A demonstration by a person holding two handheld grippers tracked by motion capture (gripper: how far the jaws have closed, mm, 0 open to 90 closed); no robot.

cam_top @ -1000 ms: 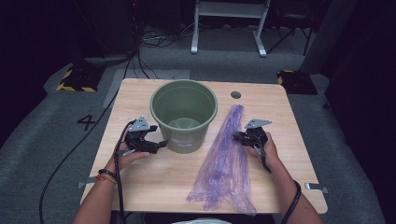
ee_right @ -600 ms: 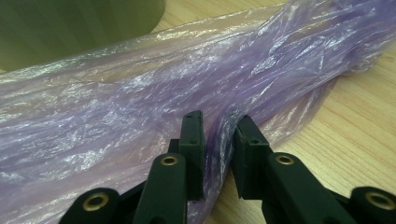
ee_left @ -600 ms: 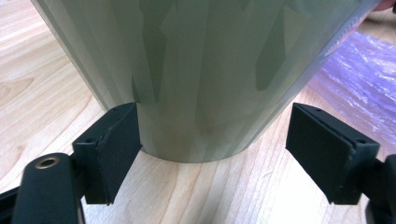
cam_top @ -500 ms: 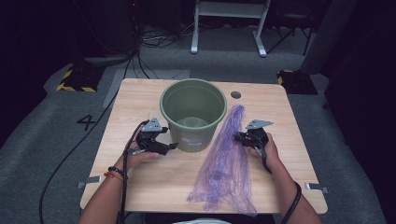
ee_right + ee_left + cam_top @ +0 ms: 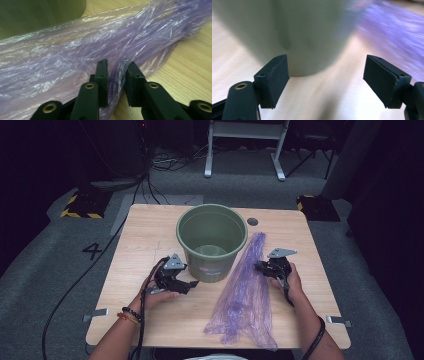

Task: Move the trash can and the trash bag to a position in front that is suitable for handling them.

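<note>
High view: purple plastic bag (image 5: 245,295) lies stretched on the table (image 5: 145,235), just right of the green bucket (image 5: 212,240). Right gripper (image 5: 117,82) pinches a fold of it, jaws just eased slightly. Left gripper (image 5: 327,82), jaws wide apart, faces the bucket's base.

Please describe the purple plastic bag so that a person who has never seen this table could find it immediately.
Start at the wooden table and find the green bucket standing near its middle. Directly to the bucket's right lies the purple plastic bag, stretched from the far side toward the person and widening there. It is the only thin, crinkled, see-through thing, and the right gripper pinches its edge.
</note>
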